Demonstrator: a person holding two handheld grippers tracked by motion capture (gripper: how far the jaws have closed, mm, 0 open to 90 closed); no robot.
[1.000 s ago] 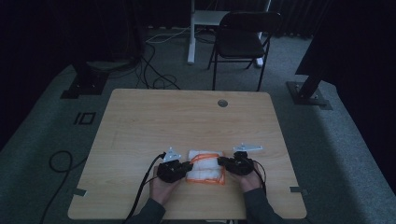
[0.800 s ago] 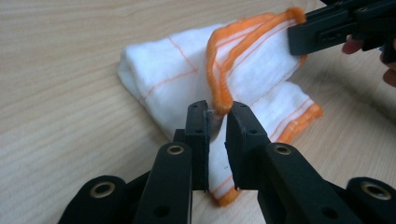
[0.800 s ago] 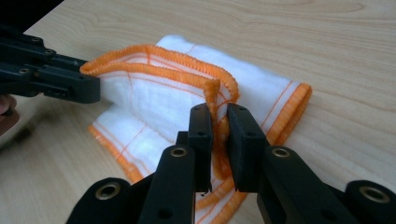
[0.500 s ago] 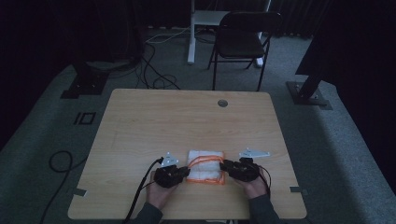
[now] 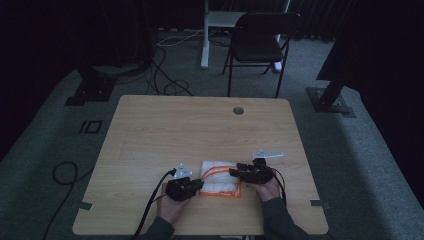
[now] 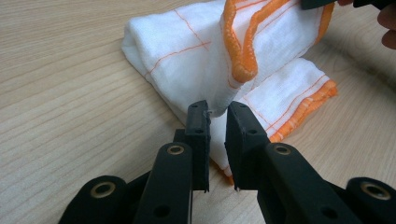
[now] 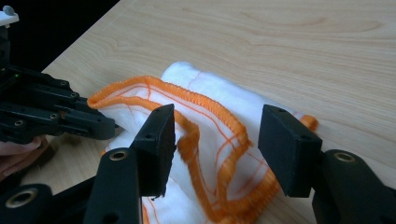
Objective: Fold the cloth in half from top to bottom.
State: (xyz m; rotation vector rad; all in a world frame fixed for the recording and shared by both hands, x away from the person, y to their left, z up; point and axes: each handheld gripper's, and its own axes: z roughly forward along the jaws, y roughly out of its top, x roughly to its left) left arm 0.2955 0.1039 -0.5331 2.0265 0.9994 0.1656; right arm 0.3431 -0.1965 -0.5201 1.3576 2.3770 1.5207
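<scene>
A white cloth [image 5: 219, 176] with orange hems lies folded on the wooden table [image 5: 200, 130] near its front edge. My left gripper [image 5: 199, 185] is at the cloth's left side. In the left gripper view the left gripper [image 6: 217, 112] is shut on a raised layer of the cloth [image 6: 177, 51]. My right gripper [image 5: 234, 172] is at the cloth's right side. In the right gripper view the right gripper [image 7: 215, 135] has just been opening its jaws. They stand apart over the orange-edged fold [image 7: 219, 102], and the pads do not press on it.
A round cable hole [image 5: 238, 110] sits at the table's far side. A black folding chair [image 5: 260, 42] and a white stand are behind the table, with cables on the floor to the left. The table's front edge is just below both hands.
The right gripper's jaws have opened and released the cloth's hem. The left gripper keeps its hold in the same spot.
</scene>
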